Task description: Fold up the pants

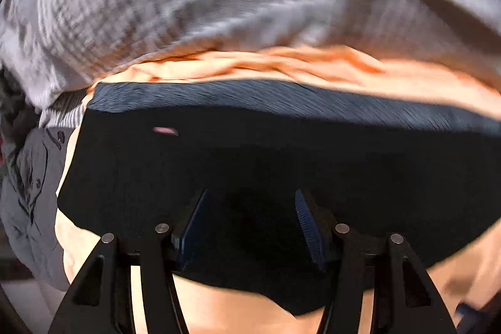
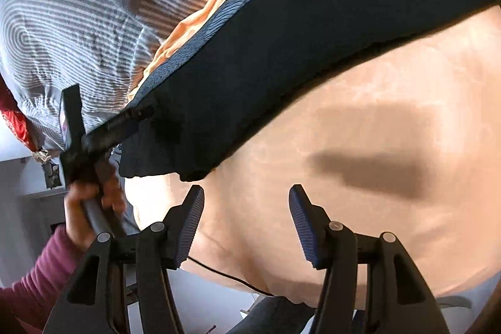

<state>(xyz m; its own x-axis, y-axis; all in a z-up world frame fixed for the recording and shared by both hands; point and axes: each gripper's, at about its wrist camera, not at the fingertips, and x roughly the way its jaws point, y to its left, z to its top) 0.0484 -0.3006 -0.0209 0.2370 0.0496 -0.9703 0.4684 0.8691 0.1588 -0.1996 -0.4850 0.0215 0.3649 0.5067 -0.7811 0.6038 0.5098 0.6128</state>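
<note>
The dark navy pants (image 1: 250, 152) lie flat on a peach sheet (image 1: 391, 77), with a ribbed waistband (image 1: 281, 102) along their far edge. My left gripper (image 1: 249, 227) is open, its blue-padded fingers low over the near part of the pants. In the right wrist view the pants (image 2: 297, 52) stretch from lower left to upper right. My right gripper (image 2: 247, 224) is open over the bare sheet (image 2: 360, 208), just short of the pants' near corner (image 2: 191, 174). The left gripper (image 2: 94, 140) shows there, held by a hand at the pants' left end.
A grey-and-white striped duvet (image 1: 188, 5) is bunched beyond the pants. A grey garment (image 1: 28, 193) hangs at the bed's left side. A red cloth (image 2: 14, 121) lies at far left. A thin black cable (image 2: 225, 274) runs along the sheet's near edge.
</note>
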